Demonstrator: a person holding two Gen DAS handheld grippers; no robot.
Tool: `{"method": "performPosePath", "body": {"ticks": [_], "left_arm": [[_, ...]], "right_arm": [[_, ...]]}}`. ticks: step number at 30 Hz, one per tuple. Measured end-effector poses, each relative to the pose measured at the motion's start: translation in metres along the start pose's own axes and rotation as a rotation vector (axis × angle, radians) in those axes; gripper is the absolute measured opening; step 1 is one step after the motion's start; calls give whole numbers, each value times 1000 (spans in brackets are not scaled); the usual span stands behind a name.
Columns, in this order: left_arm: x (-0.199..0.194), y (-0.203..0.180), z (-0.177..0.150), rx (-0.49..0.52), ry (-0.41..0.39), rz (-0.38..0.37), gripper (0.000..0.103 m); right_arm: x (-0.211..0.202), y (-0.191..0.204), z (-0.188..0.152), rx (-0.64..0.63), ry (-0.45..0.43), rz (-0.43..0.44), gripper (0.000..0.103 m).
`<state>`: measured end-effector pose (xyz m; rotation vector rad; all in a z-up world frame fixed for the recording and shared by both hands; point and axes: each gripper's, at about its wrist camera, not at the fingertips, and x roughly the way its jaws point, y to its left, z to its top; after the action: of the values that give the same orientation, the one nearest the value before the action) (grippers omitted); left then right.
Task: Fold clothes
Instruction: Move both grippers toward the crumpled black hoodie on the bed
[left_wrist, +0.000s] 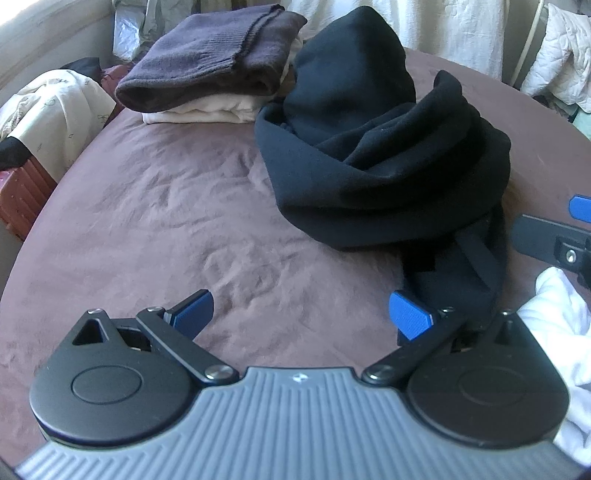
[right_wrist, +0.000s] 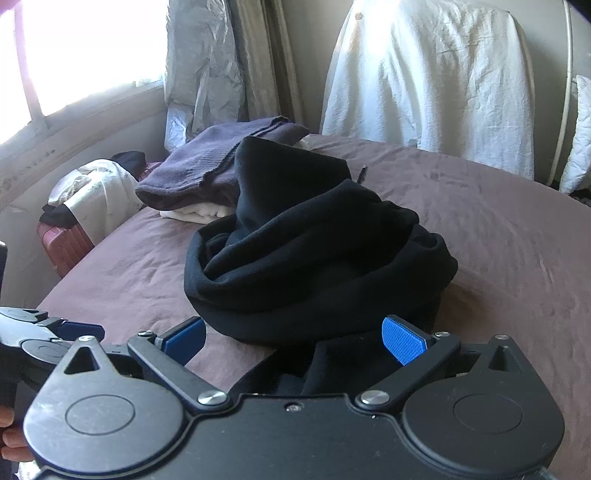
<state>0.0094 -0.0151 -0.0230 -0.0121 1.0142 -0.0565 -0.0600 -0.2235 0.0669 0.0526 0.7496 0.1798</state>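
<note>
Black garment (left_wrist: 373, 155) is heaped on the bed (left_wrist: 166, 206), at 1 o'clock from the left gripper (left_wrist: 301, 314). Thick, soft and limp by the look; best pinched at the trailing end. Right gripper (right_wrist: 295, 338): both are spread, empty.

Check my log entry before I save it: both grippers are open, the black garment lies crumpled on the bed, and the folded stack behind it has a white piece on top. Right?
One detail is wrong: the folded stack has a purple knit piece on top, with the white one beneath, as the left wrist view shows. The left gripper and right gripper are open, and the black garment lies crumpled.
</note>
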Motion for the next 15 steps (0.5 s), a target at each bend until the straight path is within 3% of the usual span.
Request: {"method": "performPosePath", "body": {"ticks": [5,15], "left_arm": [[-3,0,0,1,-18,15,103],[-23,-4,6,66,-153,46,103]], "right_arm": [[0,0,0,-1,-3,-4,103],[-11,7,1,-46,-79,-53,103]]}}
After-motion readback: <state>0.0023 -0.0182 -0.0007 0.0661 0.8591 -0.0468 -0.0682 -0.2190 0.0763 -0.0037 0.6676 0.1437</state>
